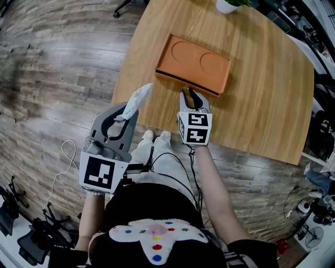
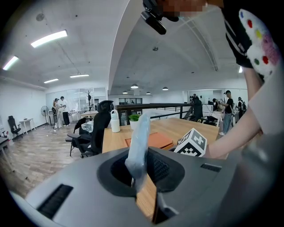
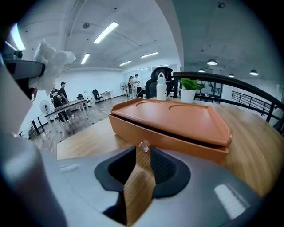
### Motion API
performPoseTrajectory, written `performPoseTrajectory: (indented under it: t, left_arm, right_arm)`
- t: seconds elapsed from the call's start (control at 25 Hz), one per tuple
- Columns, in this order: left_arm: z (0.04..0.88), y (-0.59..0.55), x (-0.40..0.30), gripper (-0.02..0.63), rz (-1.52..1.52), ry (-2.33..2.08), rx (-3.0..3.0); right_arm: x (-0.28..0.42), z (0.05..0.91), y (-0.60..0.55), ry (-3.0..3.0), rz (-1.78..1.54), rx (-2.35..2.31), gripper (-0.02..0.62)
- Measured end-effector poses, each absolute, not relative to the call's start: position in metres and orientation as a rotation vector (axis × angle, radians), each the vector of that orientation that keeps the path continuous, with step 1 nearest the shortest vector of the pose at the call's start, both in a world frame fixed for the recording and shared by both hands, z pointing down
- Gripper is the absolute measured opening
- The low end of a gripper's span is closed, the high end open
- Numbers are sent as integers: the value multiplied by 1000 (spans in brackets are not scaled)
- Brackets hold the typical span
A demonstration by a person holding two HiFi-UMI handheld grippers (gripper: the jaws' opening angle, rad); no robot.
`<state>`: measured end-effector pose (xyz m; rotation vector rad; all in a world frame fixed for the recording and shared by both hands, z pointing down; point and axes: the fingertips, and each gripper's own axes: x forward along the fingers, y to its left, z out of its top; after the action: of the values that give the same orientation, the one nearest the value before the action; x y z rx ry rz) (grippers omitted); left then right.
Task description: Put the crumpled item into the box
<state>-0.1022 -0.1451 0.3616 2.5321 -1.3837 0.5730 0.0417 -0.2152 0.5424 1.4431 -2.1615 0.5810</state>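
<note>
Two claws: both are closed on something, one on each side of the person's body.
Left claw [image 1: 125,111] [image 2: 141,170]: its jaws are clamped on the lower end of the crumpled item [image 1: 137,99] [image 2: 140,142].
Crumpled item: pale and whitish, it sticks up and out beyond the jaw tips and is held in the air over the near left corner of the desk [image 1: 261,104]. It is apart from the box [image 1: 193,63].
Right claw [image 1: 189,96] [image 3: 143,153]: its jaws are drawn close together, with their tips pinched on a small clear knob [image 3: 143,145].
Knob: it stands on the near face of the box.
Marker cube [image 1: 194,128] [image 2: 193,142]: it sits on the right claw, over the desk's near edge.
Box [image 3: 177,119]: orange and flat, its top carries two round hollows. It lies on the desk's left half, closer to the near edge than to the far one, and a dark slit shows under the top.
Desk: light wood, with the box's near face a little in from the near edge.
Far edge of desk: a white plant pot [image 1: 226,5] [image 3: 188,95] with green leaves stands here, and a white bottle [image 3: 161,86] [image 2: 115,122] is beside it.
Beyond the far edge: a black office chair [image 2: 100,128] stands on the wood-plank floor [image 1: 52,63].
</note>
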Motion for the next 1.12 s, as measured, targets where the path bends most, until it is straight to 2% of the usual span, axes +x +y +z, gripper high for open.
performPoseTrajectory:
  t: [0.28,1.12]
  left_arm:
    - [361,-145,-99,49,573,-1386,2530]
    - [362,-141,-103,49,570,-1352,2549]
  right_arm:
    - [43,542,-220,-2158,597,1455,75]
    - [32,543,-192,-2151,646,1449,71]
